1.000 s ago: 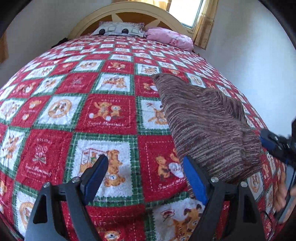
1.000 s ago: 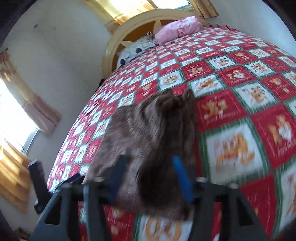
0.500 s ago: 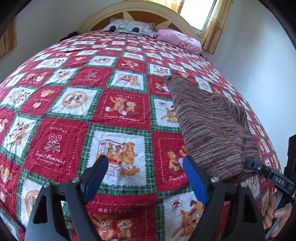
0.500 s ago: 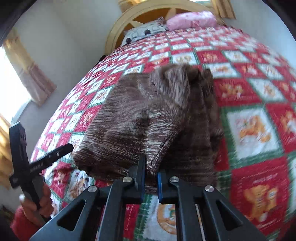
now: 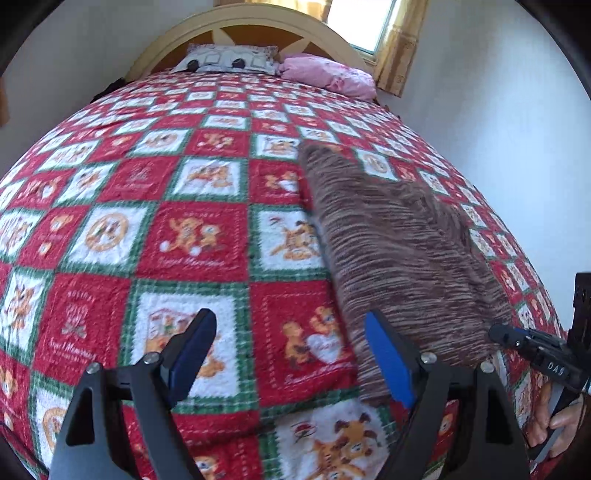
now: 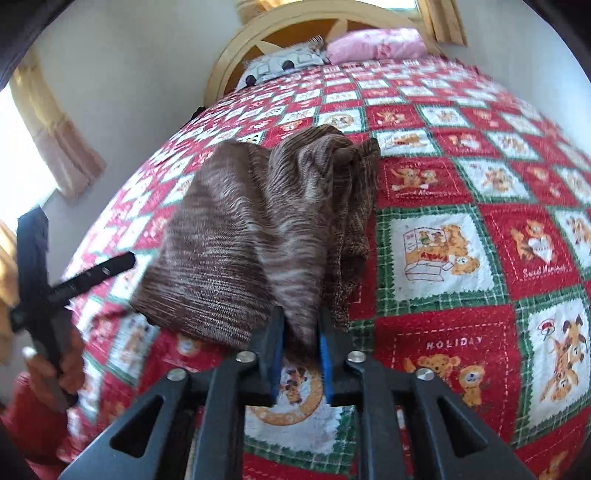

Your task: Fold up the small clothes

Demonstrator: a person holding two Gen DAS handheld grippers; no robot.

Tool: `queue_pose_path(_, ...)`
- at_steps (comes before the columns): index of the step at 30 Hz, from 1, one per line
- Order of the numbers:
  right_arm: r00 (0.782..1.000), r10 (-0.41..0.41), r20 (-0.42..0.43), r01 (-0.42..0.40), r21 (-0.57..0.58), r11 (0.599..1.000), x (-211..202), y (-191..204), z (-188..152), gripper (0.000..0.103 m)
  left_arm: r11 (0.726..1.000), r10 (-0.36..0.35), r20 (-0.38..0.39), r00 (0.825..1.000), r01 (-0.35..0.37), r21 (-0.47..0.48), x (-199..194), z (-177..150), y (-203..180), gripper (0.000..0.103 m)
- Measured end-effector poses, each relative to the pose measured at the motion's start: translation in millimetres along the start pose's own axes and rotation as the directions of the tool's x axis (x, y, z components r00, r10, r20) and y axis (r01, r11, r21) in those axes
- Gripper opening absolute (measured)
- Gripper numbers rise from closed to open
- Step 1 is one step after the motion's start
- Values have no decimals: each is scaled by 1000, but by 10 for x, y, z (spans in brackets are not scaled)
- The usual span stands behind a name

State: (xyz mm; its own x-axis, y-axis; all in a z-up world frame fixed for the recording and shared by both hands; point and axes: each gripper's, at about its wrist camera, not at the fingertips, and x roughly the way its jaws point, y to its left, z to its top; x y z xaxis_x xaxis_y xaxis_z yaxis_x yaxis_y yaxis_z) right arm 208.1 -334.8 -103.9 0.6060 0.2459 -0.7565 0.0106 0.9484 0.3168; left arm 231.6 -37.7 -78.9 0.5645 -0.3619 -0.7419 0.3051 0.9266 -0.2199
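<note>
Having just nipped the brown knit garment's [image 6: 236,240] near hem at lower centre, the right gripper [image 6: 301,339] is easing open around it, while the left gripper [image 5: 291,354] hangs wide and empty, so the fold can start.

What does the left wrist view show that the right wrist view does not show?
Only the left wrist view shows the left gripper wide open over the quilt, holding nothing, with the brown garment lying beside it. Only the right wrist view shows the right gripper; its fingers are opening, with a fold of the garment's near edge between them. Both views share the garment, the quilt, the pink pillow and the headboard.
</note>
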Motion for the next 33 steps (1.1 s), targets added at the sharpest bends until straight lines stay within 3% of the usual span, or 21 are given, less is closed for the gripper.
queue_pose_path(1,1000,2,7,-2,15,1000,-50,-23,44,24,1000,-1,9,1000,1,20,-4,37,-57,85)
queue_pose_path(2,999,5,38,-6,33,999,-134,-45,102,36,1000,-1,15,1000,1,29,-4,55,-82,85)
queue_pose_path(3,996,15,93,-20,57,998,-245,-86,175,56,999,0,22,1000,-1,41,10,90,-121,85)
queue_pose_path(5,978,27,206,-52,117,992,-391,-174,321,75,999,-3,21,1000,2,35,67,132,-145,85)
queue_pose_path(8,973,39,226,-72,141,987,-279,-202,596,75,1000,-27,-9,1000,27,6,203,109,-175,85)
queue_pose_path(13,991,27,127,-44,127,991,359,-184,998,74,1000,-28,-77,997,29,6,402,-110,-237,86)
queue_pose_path(14,994,21,109,-33,117,993,497,-165,1045,72,1000,-15,-62,998,16,19,393,-135,-267,88)
queue_pose_path(16,998,24,50,-28,84,996,769,-129,1126,46,999,-4,-60,998,6,39,390,-139,-309,92)
queue_pose_path(17,1000,11,-10,-10,67,998,928,-89,1156,27,999,-1,-62,998,3,42,398,-139,-316,93)
queue_pose_path(19,1000,-5,-30,6,47,999,1025,-65,1215,17,999,8,-59,998,-5,52,405,-153,-327,95)
queue_pose_path(23,994,-77,76,88,-144,986,839,164,1288,13,998,4,-54,999,-1,57,409,-174,-343,100)
queue_pose_path(25,982,-119,150,155,-257,954,730,312,1266,13,998,11,-56,998,-7,58,421,-171,-350,102)
queue_pose_path(27,970,-176,169,222,-315,923,771,327,1238,13,998,19,-57,998,-16,69,439,-174,-372,103)
queue_pose_path(31,960,-251,120,277,-322,905,1081,119,1168,13,997,27,-57,998,-22,76,442,-180,-377,103)
queue_pose_path(33,971,-220,90,236,-252,938,1117,-46,1183,14,996,33,-61,998,-28,86,449,-192,-391,103)
